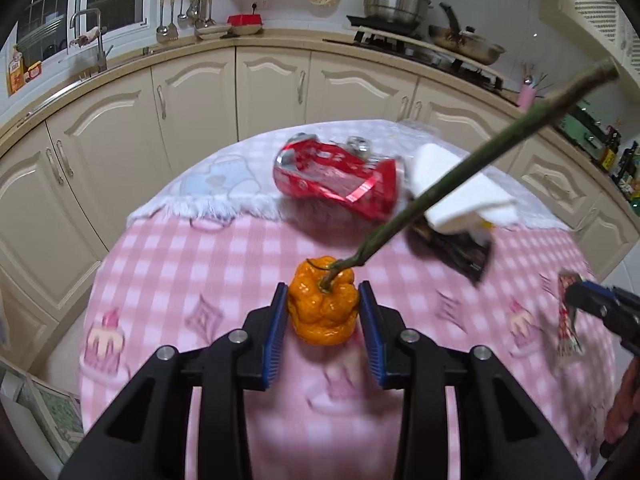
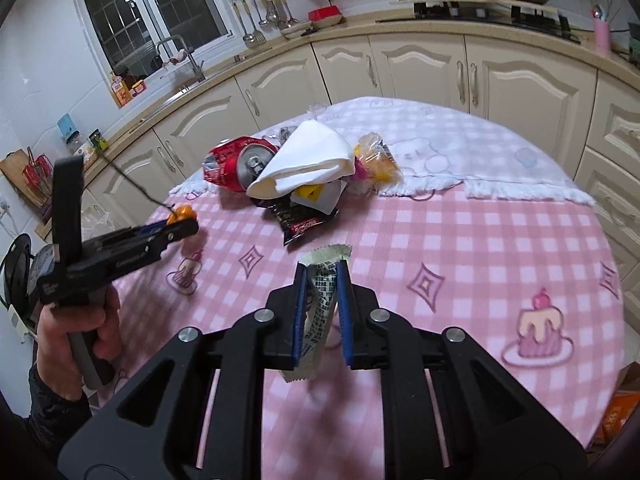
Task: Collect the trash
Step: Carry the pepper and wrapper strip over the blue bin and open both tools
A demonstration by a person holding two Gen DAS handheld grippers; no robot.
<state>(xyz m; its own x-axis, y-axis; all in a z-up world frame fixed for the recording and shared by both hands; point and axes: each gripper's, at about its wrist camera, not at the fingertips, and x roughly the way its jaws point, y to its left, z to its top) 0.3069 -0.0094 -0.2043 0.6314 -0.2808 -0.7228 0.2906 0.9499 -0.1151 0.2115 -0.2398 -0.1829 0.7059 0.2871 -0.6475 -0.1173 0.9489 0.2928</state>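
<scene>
My left gripper (image 1: 323, 294) is shut on an orange bumpy fruit (image 1: 322, 304) with a long green stem (image 1: 460, 172), held above the pink checked table. It also shows in the right wrist view (image 2: 182, 214). My right gripper (image 2: 322, 276) is shut on a pale printed wrapper (image 2: 320, 304), also seen in the left wrist view (image 1: 568, 312). A crushed red can (image 1: 336, 178), a folded white napkin (image 1: 452, 188) and a black wrapper (image 1: 460, 252) lie together at the table's far side.
An orange and yellow bag (image 2: 376, 160) lies behind the napkin (image 2: 308, 160) on a white cloth (image 2: 460, 152). Cream kitchen cabinets (image 1: 192, 96) curve around the table, with a sink (image 1: 92, 40) at left and a stove with pots (image 1: 400, 4) at right.
</scene>
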